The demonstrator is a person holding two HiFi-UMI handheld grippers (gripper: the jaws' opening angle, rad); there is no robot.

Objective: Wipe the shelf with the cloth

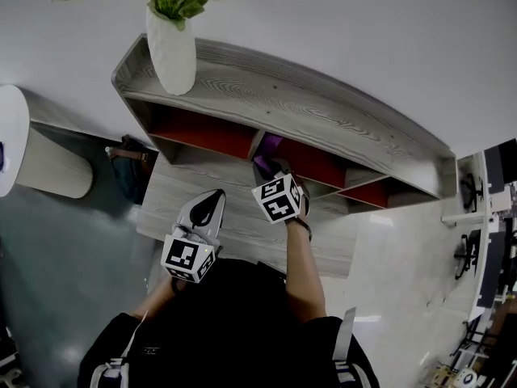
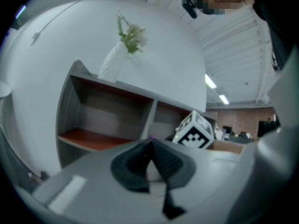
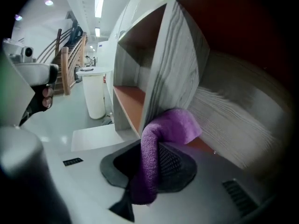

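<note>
Clamping the cloth (image 3: 152, 157) in the right hand-held gripper (image 3: 153, 171), jaws narrowed hard onto a thick purple fold. Cloth standing up out of the jaws and flopping ahead and to the right of the tips, free end lying at the foot of the shelf (image 3: 174, 64) divider, over the red floor of the bay on that side. Seemingly touching the divider; too blurred to say for certain. Seen from the head view as a purple patch (image 1: 268, 145) just ahead of the right hand-held gripper (image 1: 273, 168), right at the mouth of the shelf (image 1: 323, 111) where two bays meet. Holding the left hand-held gripper (image 1: 212, 202) back and to the left, low over the worktop (image 1: 174, 186), jaws pressed together on nothing (image 2: 150, 148). Judged as wiping under way or about to start, with most of the bay floors yet to cover. Turning on one relation: shelf long axis running side to side across the front of the right hand-held gripper, not away from it, so probably calling for a sideways sweep with the cloth pressed down, plus a reach deeper toward the back wall. Much nearer on the right side; no call for the left. Worth minding the divider just left of the cloth, likely to snag it, and the vase (image 1: 171, 51) up on top, well to the left and above.
</note>
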